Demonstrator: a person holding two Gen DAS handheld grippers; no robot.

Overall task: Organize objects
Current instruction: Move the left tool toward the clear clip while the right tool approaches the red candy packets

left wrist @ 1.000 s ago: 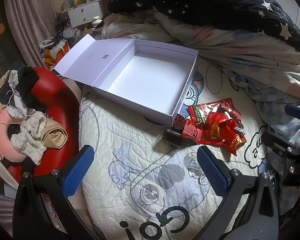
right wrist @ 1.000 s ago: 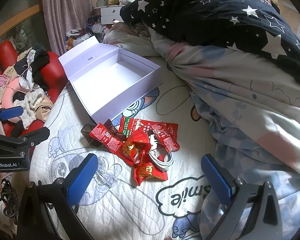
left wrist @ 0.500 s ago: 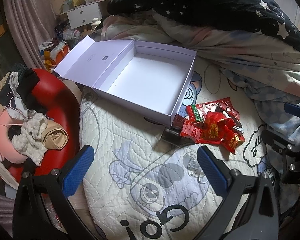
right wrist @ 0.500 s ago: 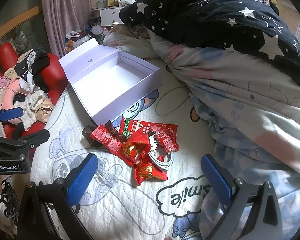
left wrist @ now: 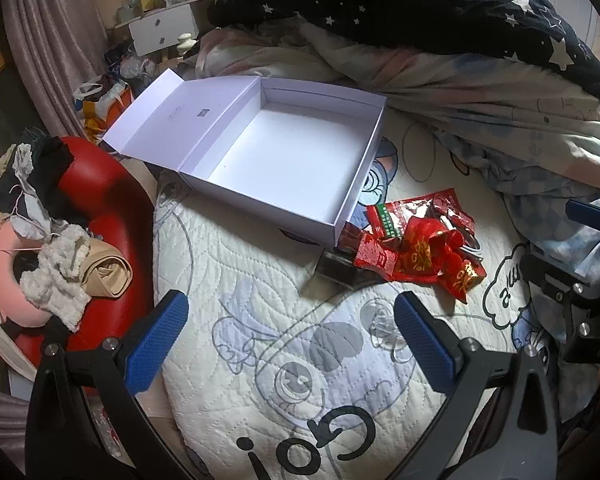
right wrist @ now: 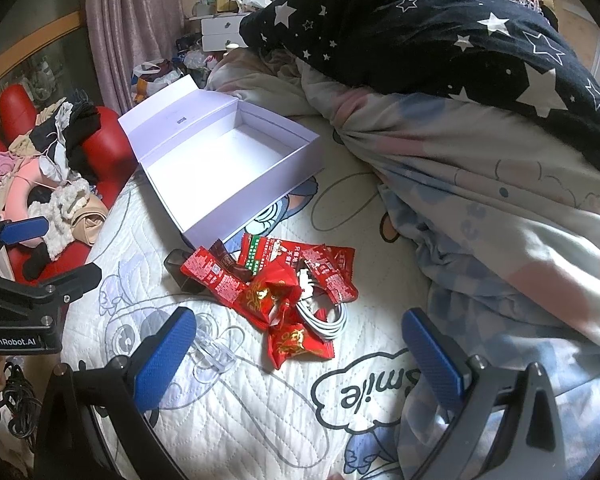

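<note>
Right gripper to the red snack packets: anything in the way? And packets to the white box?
Nothing visible blocks either. The right gripper is open above bare quilt just short of the red snack packets. A clear plastic piece lies off by its left finger. The white box behind the pile is open, lid folded back.

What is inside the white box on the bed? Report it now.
The white box lies open, lid folded back. Its floor shows bare and white in both views; nothing sits in it. Only the strip just behind the near wall is hidden. The red snack packets lie outside, on the quilt.
</note>
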